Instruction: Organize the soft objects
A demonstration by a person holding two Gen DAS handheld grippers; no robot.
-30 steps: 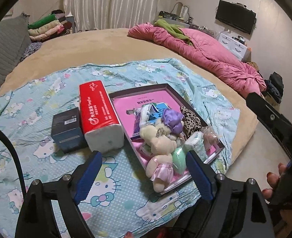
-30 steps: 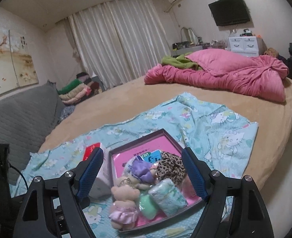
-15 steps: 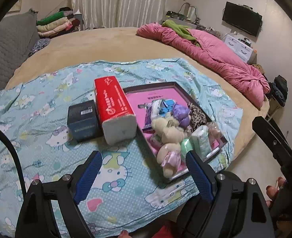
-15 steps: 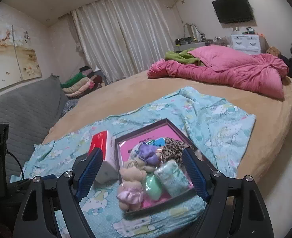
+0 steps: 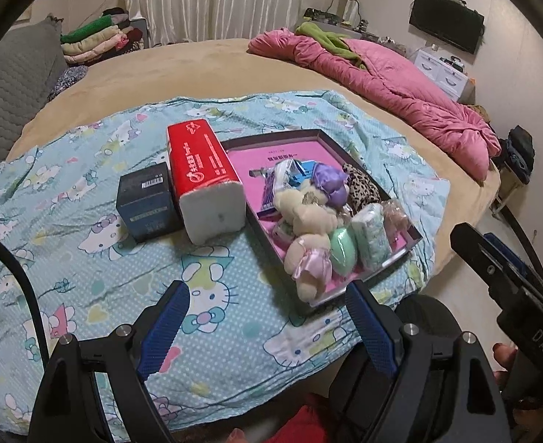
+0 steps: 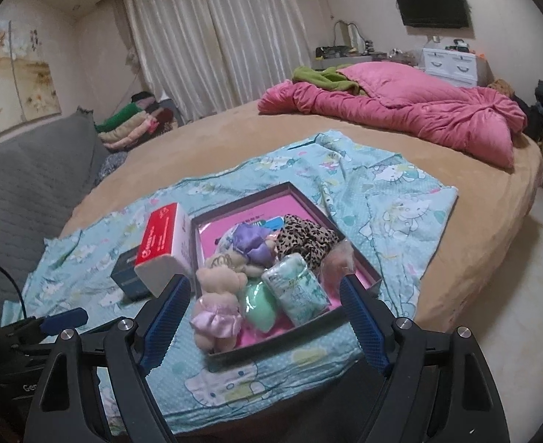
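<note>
A shallow pink-lined tray (image 5: 293,147) (image 6: 234,203) lies on the cartoon-cat blanket (image 5: 86,258) on a round bed. It holds a cream teddy bear in a pink skirt (image 5: 308,254) (image 6: 217,306), a mint-green soft piece (image 5: 343,251) (image 6: 260,304), a pale tissue pack (image 5: 371,236) (image 6: 297,288), a purple satin piece (image 5: 330,181) (image 6: 251,243) and a leopard-print cloth (image 5: 361,188) (image 6: 304,236). My left gripper (image 5: 267,323) hangs open above the blanket, short of the tray. My right gripper (image 6: 262,315) stands open over the tray's near end, empty.
A red-and-white tissue pack (image 5: 205,177) (image 6: 164,247) and a dark box (image 5: 145,199) sit left of the tray. A pink quilt (image 5: 400,88) (image 6: 400,110) lies at the bed's far right. Folded clothes (image 5: 94,40) and a grey headboard (image 6: 24,177) are at the left.
Both views have shifted: the tray and boxes have slid right in the left wrist view and come nearer in the right wrist view. Both pairs of jaws stay wide and empty.
</note>
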